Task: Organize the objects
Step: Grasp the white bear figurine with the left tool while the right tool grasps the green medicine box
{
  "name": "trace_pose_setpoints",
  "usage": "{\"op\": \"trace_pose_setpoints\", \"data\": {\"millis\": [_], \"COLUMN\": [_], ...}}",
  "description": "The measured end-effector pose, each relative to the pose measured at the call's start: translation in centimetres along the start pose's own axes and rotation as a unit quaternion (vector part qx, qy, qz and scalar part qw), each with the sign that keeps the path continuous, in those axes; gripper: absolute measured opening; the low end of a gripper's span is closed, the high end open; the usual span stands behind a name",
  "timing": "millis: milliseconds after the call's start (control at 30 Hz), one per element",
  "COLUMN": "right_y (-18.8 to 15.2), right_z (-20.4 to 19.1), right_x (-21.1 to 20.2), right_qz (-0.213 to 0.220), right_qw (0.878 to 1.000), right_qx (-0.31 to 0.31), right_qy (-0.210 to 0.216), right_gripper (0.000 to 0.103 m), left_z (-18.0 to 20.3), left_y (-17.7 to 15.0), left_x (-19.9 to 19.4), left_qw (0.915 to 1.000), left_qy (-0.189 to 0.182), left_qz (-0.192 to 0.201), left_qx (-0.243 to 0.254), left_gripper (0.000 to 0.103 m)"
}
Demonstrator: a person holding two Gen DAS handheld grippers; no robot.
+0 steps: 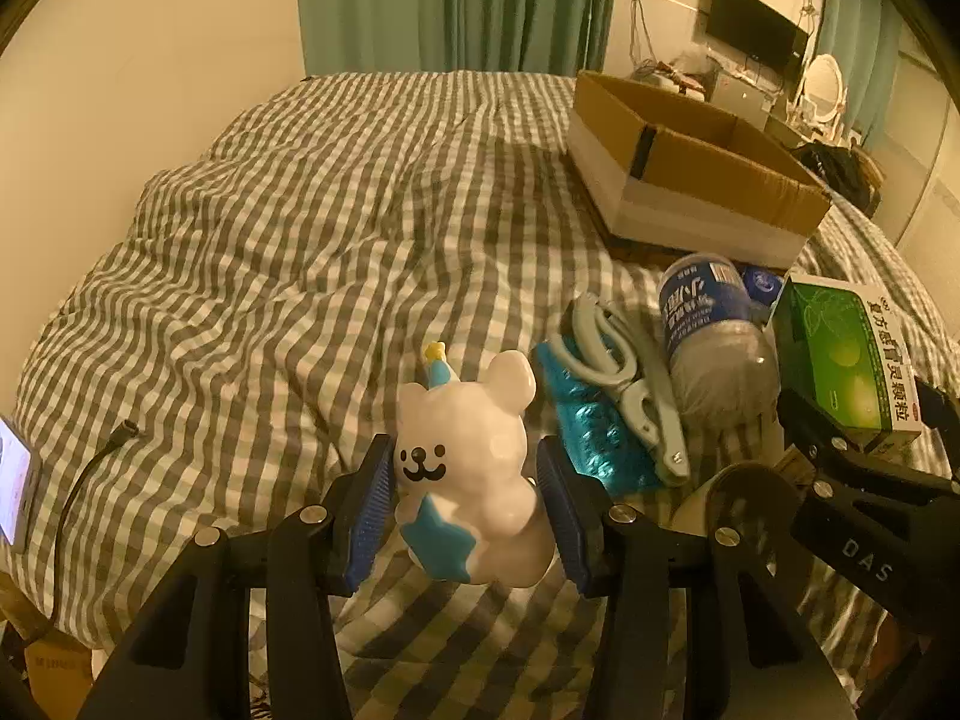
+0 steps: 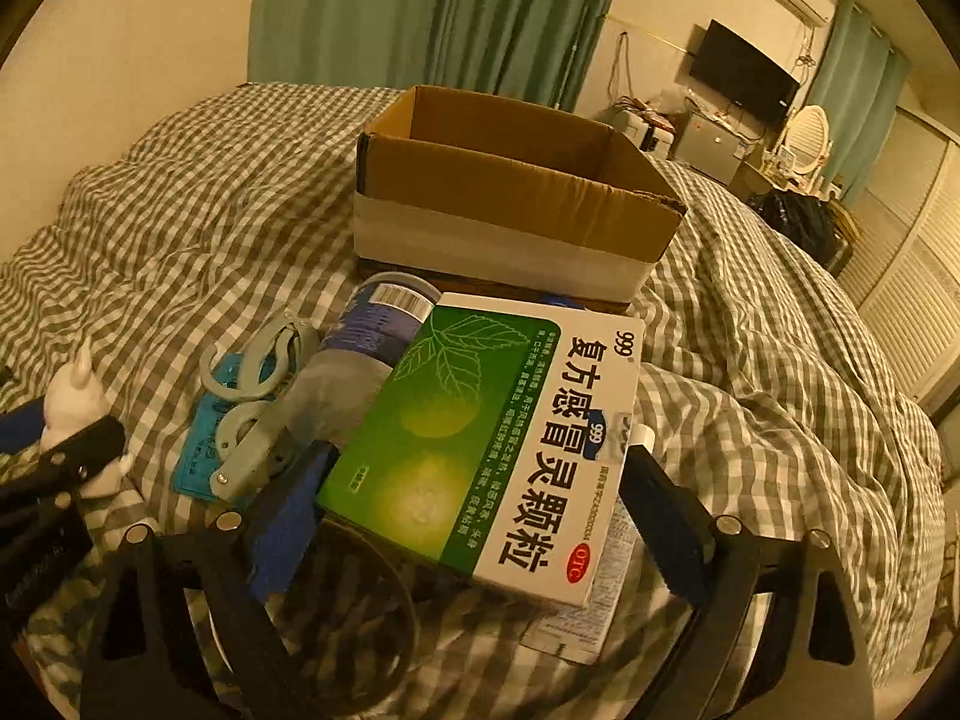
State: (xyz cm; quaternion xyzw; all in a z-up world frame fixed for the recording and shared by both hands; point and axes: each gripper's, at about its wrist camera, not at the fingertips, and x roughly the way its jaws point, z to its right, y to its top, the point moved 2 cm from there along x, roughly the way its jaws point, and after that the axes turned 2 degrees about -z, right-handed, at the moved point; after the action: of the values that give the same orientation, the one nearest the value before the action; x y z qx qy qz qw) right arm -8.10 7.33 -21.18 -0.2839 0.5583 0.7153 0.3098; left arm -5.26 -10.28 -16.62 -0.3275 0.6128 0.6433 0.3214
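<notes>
A white bear figurine [image 1: 468,438] with a blue star and party hat sits between the blue pads of my left gripper [image 1: 463,450], which is shut on its sides just above the checked bedding. It shows again at the left edge of the right wrist view as the bear [image 2: 72,402]. My right gripper [image 2: 480,456] is shut on a green and white medicine box [image 2: 480,438], held flat over the bed. The open cardboard box [image 2: 510,204] stands right behind it on the bed, seemingly with nothing inside.
A water bottle [image 1: 714,336], pale scissors [image 1: 624,372] and a blue blister pack [image 1: 594,426] lie between the grippers. A dark ring [image 2: 336,600] and a printed packet [image 2: 576,618] lie under the medicine box. A phone with cable [image 1: 15,480] lies at the bed's left edge.
</notes>
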Motion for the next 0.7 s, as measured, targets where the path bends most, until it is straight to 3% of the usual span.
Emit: {"op": "trace_pose_setpoints", "data": {"millis": [133,300,467,700], "right_y": [0.3,2.7,7.0,13.7], "right_z": [1.4,4.2,7.3,10.6], "right_x": [-1.5,-5.7,-9.2,-8.1], "right_qz": [0.022,0.079,0.140,0.169], "right_qw": [1.000,0.995,0.988,0.981], "right_qx": [-0.002,0.012,0.013,0.029], "right_qy": [0.013,0.054,0.065,0.088], "right_gripper": [0.090,0.087,0.087,0.087], "left_z": [0.6,2.2,4.6,7.6], "left_y": [0.8,3.4,8.2,15.9], "left_x": [-0.8,-2.1,-4.3,-4.3], "left_qw": [0.9998,0.9986,0.9944,0.9891], "left_qy": [-0.009,-0.033,-0.043,-0.053], "left_qz": [0.015,0.038,0.090,0.127], "left_qx": [0.005,0.013,0.035,0.054], "left_gripper": [0.049,0.049,0.049,0.049]}}
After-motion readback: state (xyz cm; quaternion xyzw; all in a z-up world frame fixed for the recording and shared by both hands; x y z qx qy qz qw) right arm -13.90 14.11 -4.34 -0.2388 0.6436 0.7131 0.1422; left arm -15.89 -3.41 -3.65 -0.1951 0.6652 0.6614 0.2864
